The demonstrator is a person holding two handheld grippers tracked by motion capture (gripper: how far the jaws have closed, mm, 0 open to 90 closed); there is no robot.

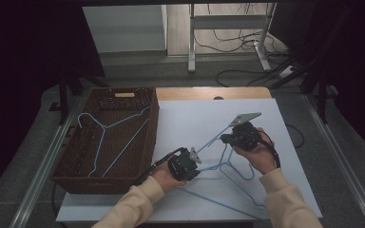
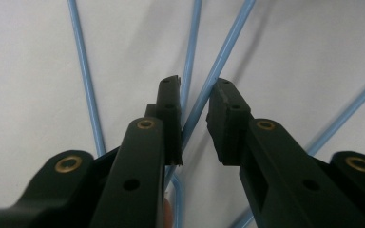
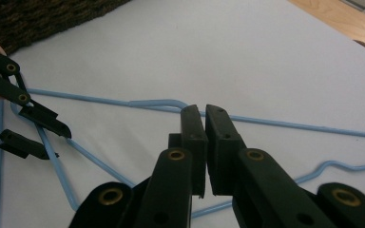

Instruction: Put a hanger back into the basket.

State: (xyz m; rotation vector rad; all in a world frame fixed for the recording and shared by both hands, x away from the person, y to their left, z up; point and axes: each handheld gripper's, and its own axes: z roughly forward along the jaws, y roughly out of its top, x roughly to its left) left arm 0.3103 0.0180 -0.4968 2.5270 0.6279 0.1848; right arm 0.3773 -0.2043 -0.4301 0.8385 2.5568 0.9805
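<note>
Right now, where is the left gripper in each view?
High view: left gripper low centre, over the blue hangers.
Left gripper view: its fingers rise from the bottom, astride a hanger wire.
Right gripper view: far left edge.
Shared landmark: the white tabletop.

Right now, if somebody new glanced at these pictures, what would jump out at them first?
Probably the pale blue wire hangers tangled on the white table, with a person working on them. The left hand-held gripper has its jaws open around one blue wire, while the right hand-held gripper is nearly closed above the hangers. To the left sits a brown wicker basket holding another hanger.
</note>
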